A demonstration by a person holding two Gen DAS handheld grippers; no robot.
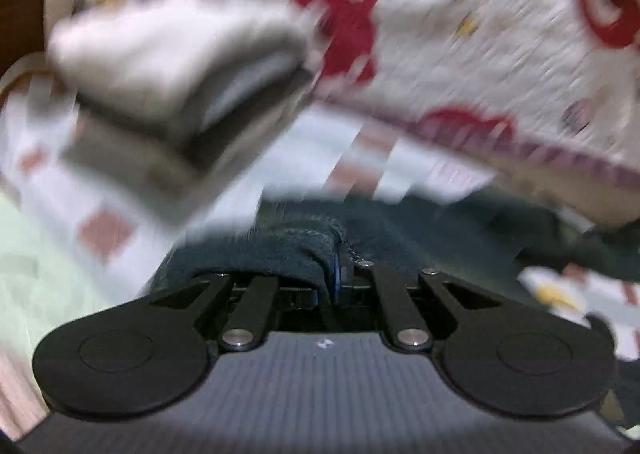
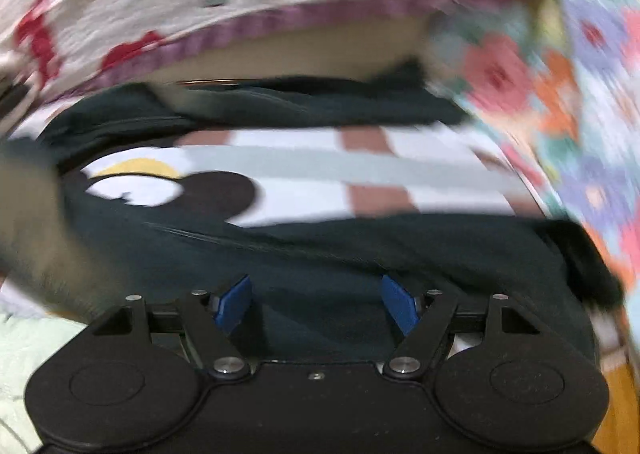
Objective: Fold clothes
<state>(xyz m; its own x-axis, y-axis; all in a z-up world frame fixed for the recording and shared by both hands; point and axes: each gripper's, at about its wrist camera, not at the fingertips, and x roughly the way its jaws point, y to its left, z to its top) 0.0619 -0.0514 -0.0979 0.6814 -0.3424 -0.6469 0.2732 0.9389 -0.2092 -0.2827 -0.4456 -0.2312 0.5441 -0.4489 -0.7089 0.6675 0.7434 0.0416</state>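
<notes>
Both views blurred. A white garment w/ red print [image 1: 460,33] hangs overhead, its purple hem [image 2: 240,29] low across your path; floral fabric [image 2: 560,93] crowds the right. Checked bedding [image 2: 360,173] shows between dark folds. Your left gripper [image 1: 334,274] is clamped on the dark garment [image 1: 288,250]. Your right gripper [image 2: 316,304] has jaws spread wide over the same dark cloth.

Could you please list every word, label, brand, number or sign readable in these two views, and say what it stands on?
None can be read.
Left gripper body: a small white mark, too small and blurred to read.
White cloth with red prints: shapes only, motion-blurred, no letters legible.
Dark garment: no text visible.
</notes>
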